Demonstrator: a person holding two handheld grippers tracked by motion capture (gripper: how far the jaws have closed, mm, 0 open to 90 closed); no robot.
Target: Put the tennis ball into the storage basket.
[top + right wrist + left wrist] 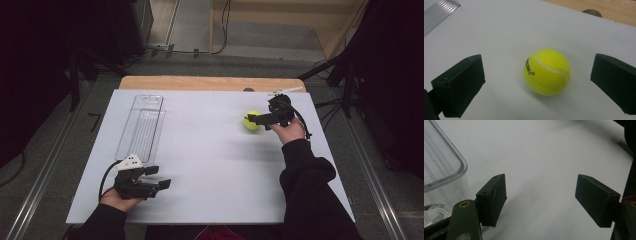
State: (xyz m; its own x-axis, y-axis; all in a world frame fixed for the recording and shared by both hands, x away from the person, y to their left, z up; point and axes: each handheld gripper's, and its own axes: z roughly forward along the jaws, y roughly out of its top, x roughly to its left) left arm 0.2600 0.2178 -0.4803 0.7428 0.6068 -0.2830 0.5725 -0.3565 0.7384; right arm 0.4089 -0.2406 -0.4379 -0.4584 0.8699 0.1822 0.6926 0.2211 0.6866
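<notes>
Tennis ball (547,72): yellow, round, no long axis; black lettering faces left in the right gripper view; on white table (210,165), far right.
Right gripper (253,120): jaws wide, flanking ball, apparently untouching.
Left gripper (161,177): agape, empty, beside clear tray (142,127).

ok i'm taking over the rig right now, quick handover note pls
Right tool: open, jaws either side of the tennis ball, not touching it.
Left tool: open and holding nothing, at the near left of the table, beside the near end of the clear tray.
Done: ball lined up between the right jaws.
Left: close on the ball and lift it; the tray may be its target.
</notes>
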